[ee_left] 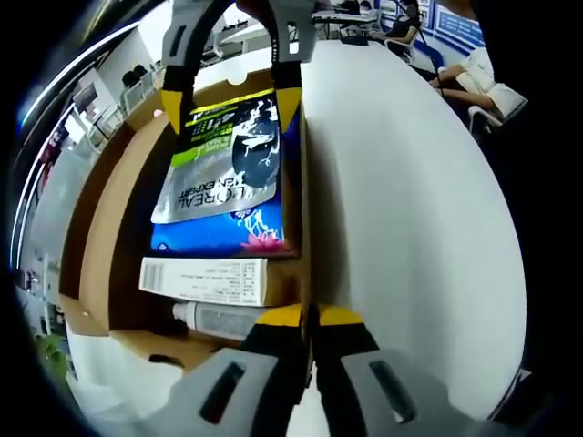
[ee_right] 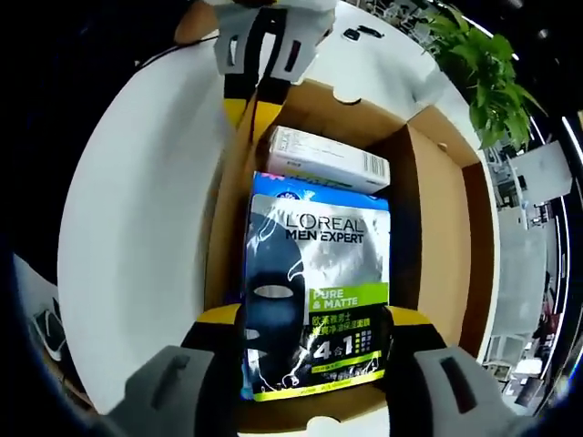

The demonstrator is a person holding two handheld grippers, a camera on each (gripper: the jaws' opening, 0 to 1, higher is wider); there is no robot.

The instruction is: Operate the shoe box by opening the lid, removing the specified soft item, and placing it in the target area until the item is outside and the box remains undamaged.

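Left gripper [ee_left: 308, 317]: jaws pressed together, yellow tips meeting at the near rim of the shoe box [ee_left: 100, 237], nothing visibly between them. From the right gripper view, same left gripper [ee_right: 253, 105] seen at the far rim of the shoe box [ee_right: 446, 218], tips closed over the cardboard edge.

Right gripper [ee_right: 310, 350]: jaws spread wide, one on each side of the sachet pack [ee_right: 314, 291], at its lower corners; contact with the pack not clear enough to call. In the left gripper view, right gripper [ee_left: 230, 105] standing at the far end of the sachet pack [ee_left: 228, 173], yellow tips apart on either side of its top edge.

Sachet pack lying flat inside the open box, silver, blue and lime green, printed L'OREAL MEN EXPERT. Just beyond it, a white carton [ee_right: 328, 159] lying crosswise against the end wall. In the left gripper view, white carton [ee_left: 205, 280] between pack and a white tube [ee_left: 214, 319], tube nearest the left gripper.

Box sitting on a white desk [ee_left: 410, 228], lid flap folded out to the side. Green plant [ee_right: 483, 68] past the desk edge. Person seated in the background [ee_left: 474, 82].
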